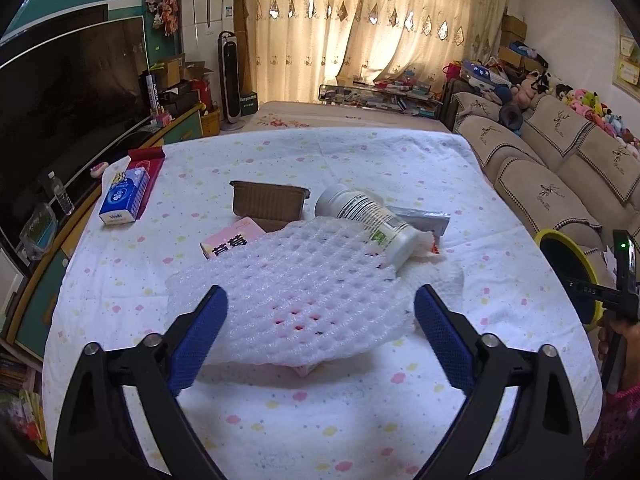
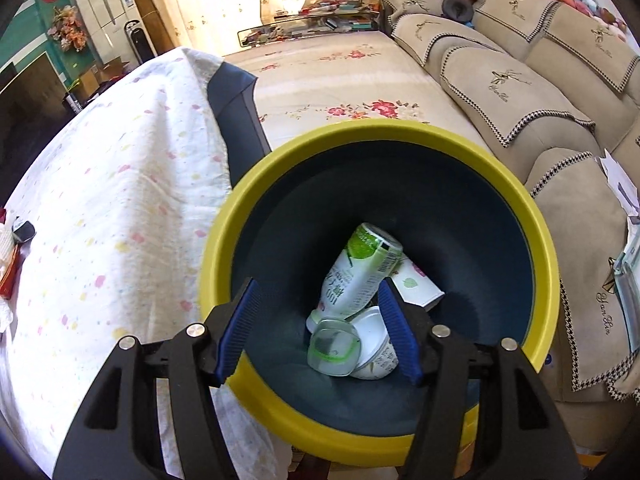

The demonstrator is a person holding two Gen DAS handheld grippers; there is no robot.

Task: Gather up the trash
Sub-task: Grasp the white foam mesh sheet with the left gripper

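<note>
In the left wrist view a white foam net sheet (image 1: 296,292) lies on the dotted tablecloth (image 1: 120,280) between my left gripper's (image 1: 320,304) open blue fingers. Behind it lie a white pill bottle (image 1: 372,220) on its side, a pink box (image 1: 232,240), a brown tray (image 1: 268,200), a silver packet (image 1: 424,218) and white tissue (image 1: 432,276). In the right wrist view my right gripper (image 2: 316,292) is open and empty above the yellow-rimmed bin (image 2: 540,240), which holds a green-white bottle (image 2: 360,272), a cup (image 2: 376,344) and a clear lid (image 2: 332,348).
A blue tissue pack (image 1: 124,196) sits at the table's left edge. The TV (image 1: 68,92) and cabinet stand left. The sofa (image 1: 560,160) is right, with the bin (image 1: 568,276) beside the table's right edge. A floral mat (image 2: 340,76) covers the floor beyond.
</note>
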